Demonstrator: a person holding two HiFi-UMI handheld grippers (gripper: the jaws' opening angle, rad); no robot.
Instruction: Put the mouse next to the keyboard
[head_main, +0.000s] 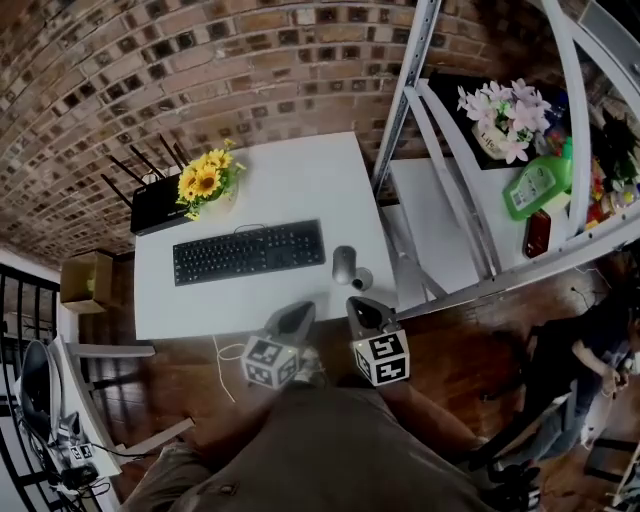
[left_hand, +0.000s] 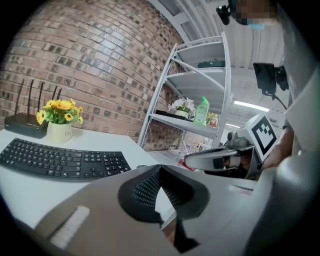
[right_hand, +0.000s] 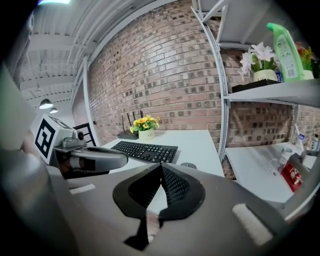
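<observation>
The grey mouse (head_main: 344, 264) lies on the white table (head_main: 290, 175), just right of the black keyboard (head_main: 248, 252); a small round grey thing (head_main: 362, 278) sits by its near right side. Both grippers hang at the table's front edge, apart from the mouse. My left gripper (head_main: 303, 310) is shut with nothing between its jaws, which meet at the tips (left_hand: 159, 167). My right gripper (head_main: 356, 302) is likewise shut and empty (right_hand: 161, 165). In the right gripper view the mouse (right_hand: 188, 165) shows just beyond the jaw tips, with the keyboard (right_hand: 145, 150) to its left.
A pot of yellow flowers (head_main: 205, 183) and a black router (head_main: 155, 205) stand behind the keyboard. A metal shelf unit (head_main: 455, 190) at the right holds white flowers (head_main: 505, 120) and a green bottle (head_main: 535, 185). A cardboard box (head_main: 87, 280) sits left of the table. A person (head_main: 590, 350) sits far right.
</observation>
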